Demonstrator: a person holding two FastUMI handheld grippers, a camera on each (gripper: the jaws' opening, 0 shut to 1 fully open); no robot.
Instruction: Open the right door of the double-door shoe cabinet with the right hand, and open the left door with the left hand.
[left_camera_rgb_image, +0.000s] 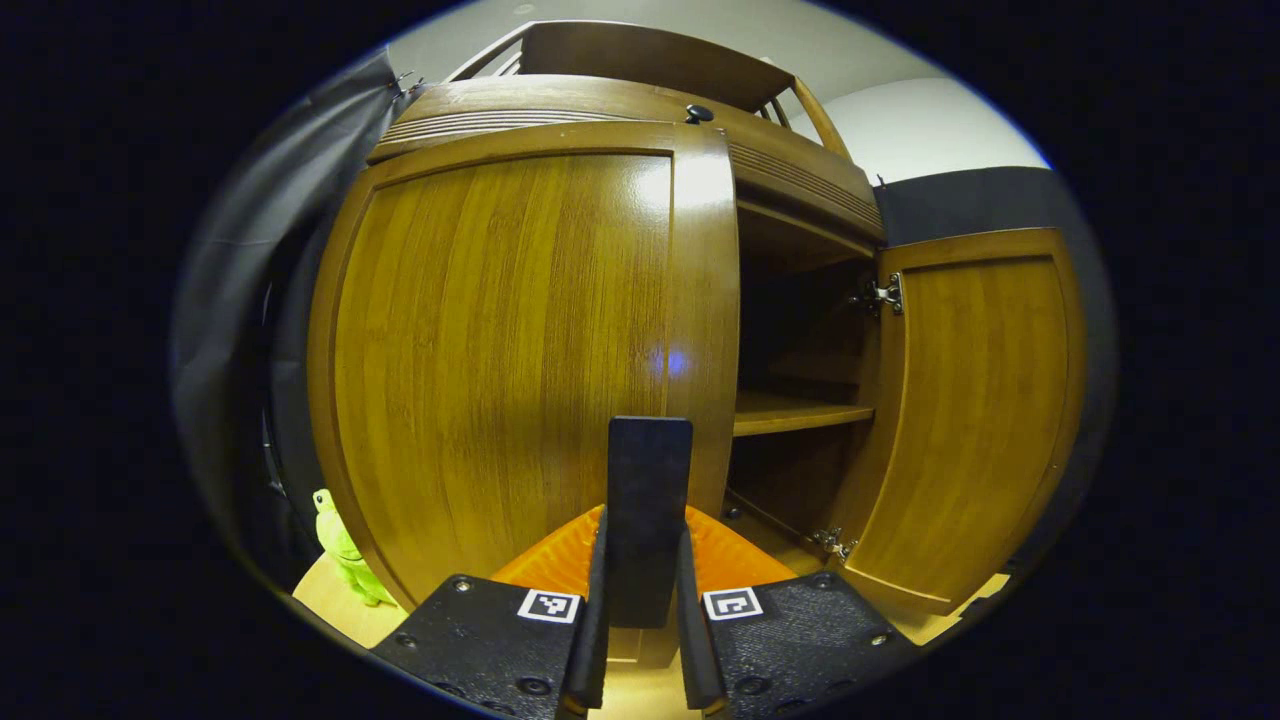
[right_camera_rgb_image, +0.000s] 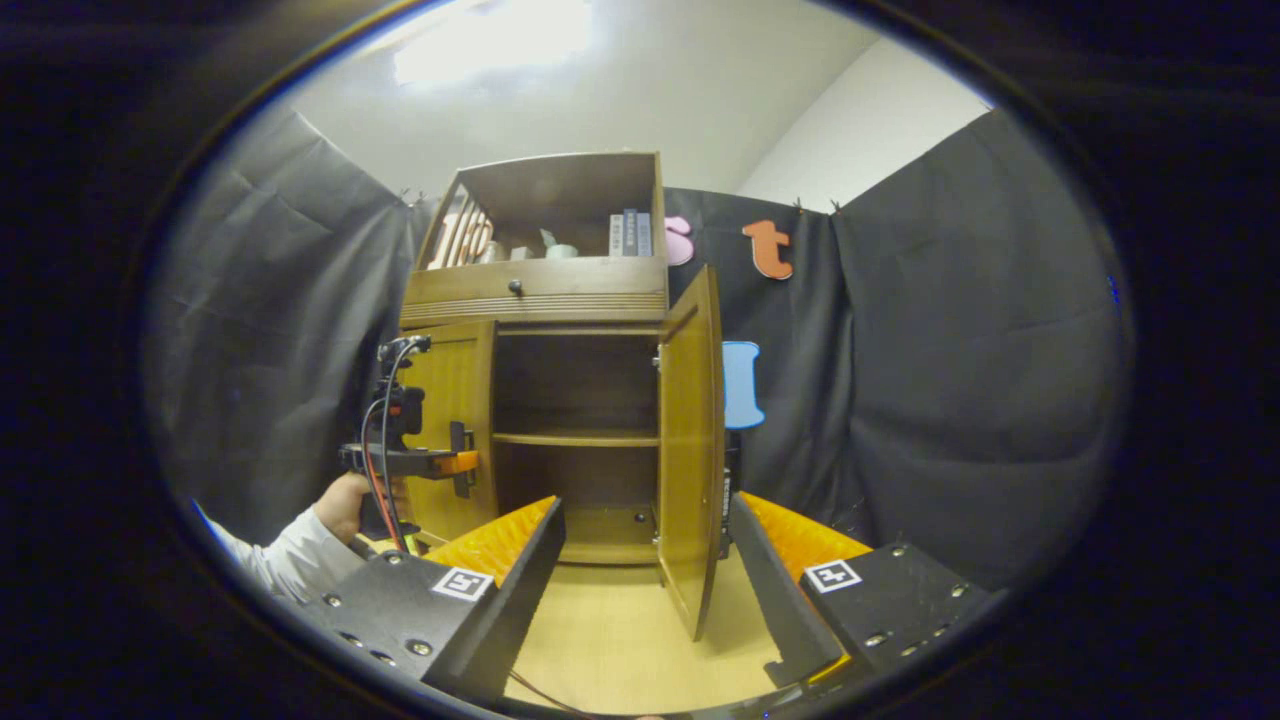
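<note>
The wooden shoe cabinet (right_camera_rgb_image: 535, 300) stands against the black cloth wall. In the left gripper view its left door (left_camera_rgb_image: 500, 340) is close in front of me. My left gripper (left_camera_rgb_image: 648, 520) is shut on that door's dark upright handle (left_camera_rgb_image: 650, 470). The right door (left_camera_rgb_image: 975, 400) stands swung wide open, edge-on in the right gripper view (right_camera_rgb_image: 690, 440), baring the inner shelf (right_camera_rgb_image: 575, 438). My right gripper (right_camera_rgb_image: 645, 505) is open and holds nothing, a short way back from the cabinet. There I also see a hand (right_camera_rgb_image: 345, 505) holding the left gripper (right_camera_rgb_image: 462, 458) at the left door (right_camera_rgb_image: 450, 420).
A drawer with a dark knob (right_camera_rgb_image: 515, 287) and an open top shelf with books (right_camera_rgb_image: 630, 232) sit above the doors. A green toy (left_camera_rgb_image: 340, 550) lies at the cabinet's lower left. Black cloth hangs on both sides. Light wooden floor (right_camera_rgb_image: 620, 630) lies before the cabinet.
</note>
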